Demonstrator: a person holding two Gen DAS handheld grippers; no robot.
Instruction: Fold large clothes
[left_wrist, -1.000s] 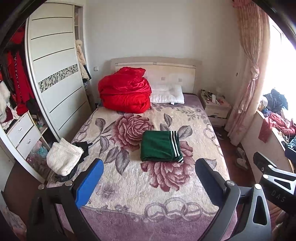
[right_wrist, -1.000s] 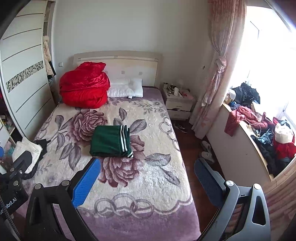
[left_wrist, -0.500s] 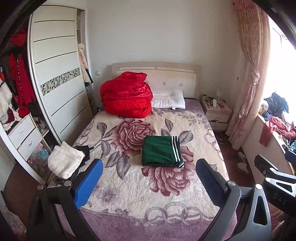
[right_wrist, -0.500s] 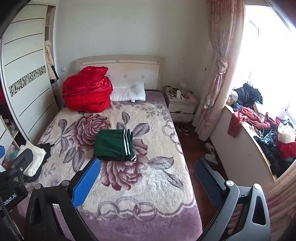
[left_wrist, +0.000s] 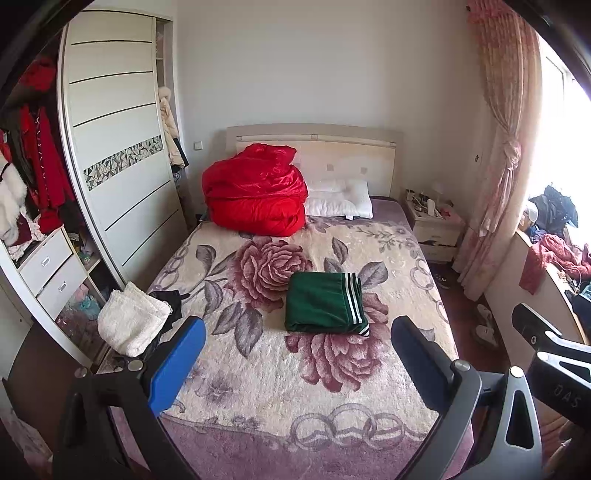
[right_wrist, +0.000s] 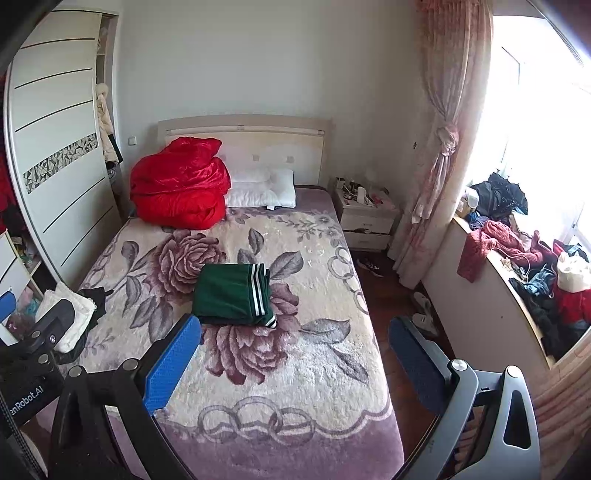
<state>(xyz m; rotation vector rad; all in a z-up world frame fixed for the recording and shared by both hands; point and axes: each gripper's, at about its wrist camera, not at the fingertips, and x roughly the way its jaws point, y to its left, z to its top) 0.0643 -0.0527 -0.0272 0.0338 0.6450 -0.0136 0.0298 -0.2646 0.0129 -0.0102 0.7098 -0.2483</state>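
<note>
Looking down the bed (left_wrist: 258, 398) from its foot, both wrist views cut their own grippers off at the lower frame edge, so only fingers and linkages show. Left gripper (left_wrist: 295, 362): fingers spread wide, nothing between them, held above the foot of the floral blanket. Right gripper (right_wrist: 291, 358): likewise spread wide and empty, over the bed's right edge with its dark finger over the floor. Only part of the right gripper shows at the left view's right margin; the left gripper's body hides part of the white folded towel (right_wrist: 79, 306) in the right view. A dark item under the towel is too obscured to identify. Nightstand (left_wrist: 436, 225) clutter too small to make out. Folded green garment (left_wrist: 325, 306) lies flat mid-bed on the rose pattern, a near-square bundle; long axis runs slightly foot-to-head, white stripes along its right side, apart from both grippers. Red quilt (left_wrist: 255, 195) and white pillow (left_wrist: 340, 199) sit against the headboard
</note>
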